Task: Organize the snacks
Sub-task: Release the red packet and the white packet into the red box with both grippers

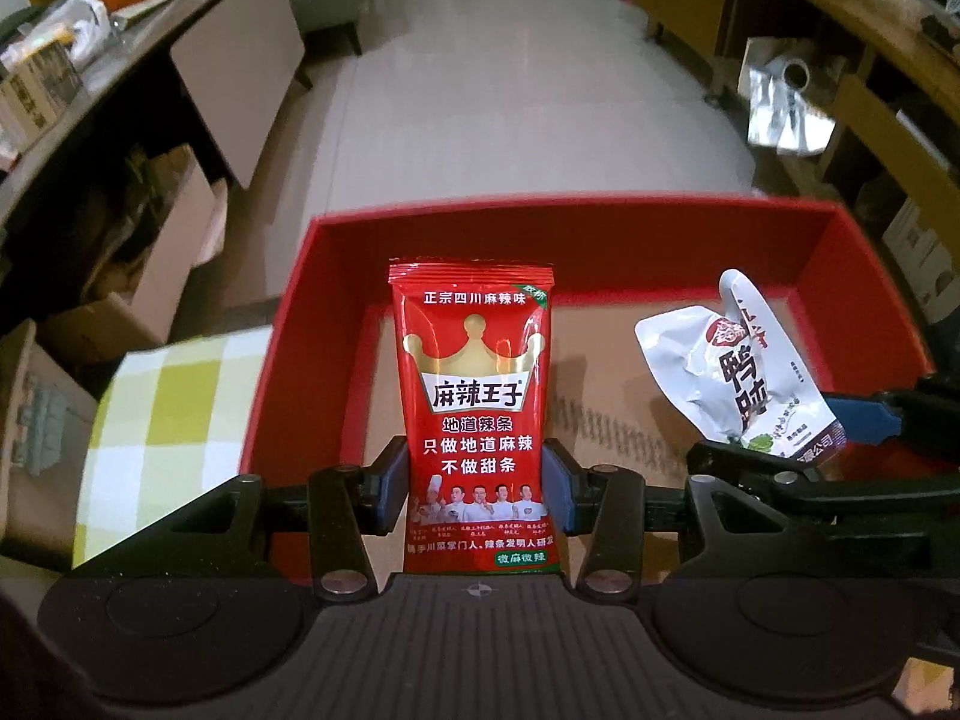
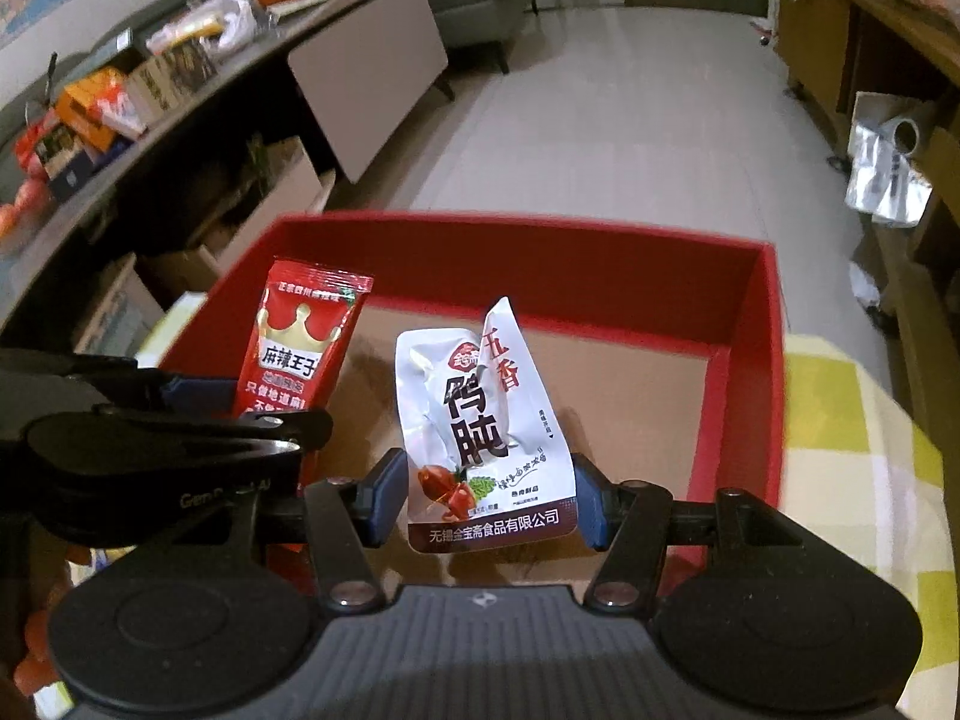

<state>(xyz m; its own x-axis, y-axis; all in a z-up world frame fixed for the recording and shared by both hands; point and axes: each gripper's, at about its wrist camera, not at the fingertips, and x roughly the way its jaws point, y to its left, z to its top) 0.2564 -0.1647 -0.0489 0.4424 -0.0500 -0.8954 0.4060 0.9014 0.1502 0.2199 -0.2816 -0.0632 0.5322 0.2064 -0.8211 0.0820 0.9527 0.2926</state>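
Note:
My left gripper (image 1: 477,489) is shut on a red spicy-strip snack packet (image 1: 474,396) with a gold crown, held upright over the near part of a red open box (image 1: 588,222). My right gripper (image 2: 489,495) is shut on a white duck-gizzard snack packet (image 2: 480,420), held upright over the same red box (image 2: 540,240). In the left wrist view the white packet (image 1: 744,378) and the right gripper (image 1: 834,438) show at the right. In the right wrist view the red packet (image 2: 294,348) and the left gripper (image 2: 240,414) show at the left. The box's brown floor (image 2: 630,396) is bare.
The red box sits on a yellow-and-white checked cloth (image 1: 156,408), which also shows in the right wrist view (image 2: 852,438). A cluttered dark shelf with cardboard boxes (image 2: 120,138) runs along the left. Wooden shelving (image 1: 870,90) stands at the right. Pale tiled floor (image 1: 510,90) lies beyond.

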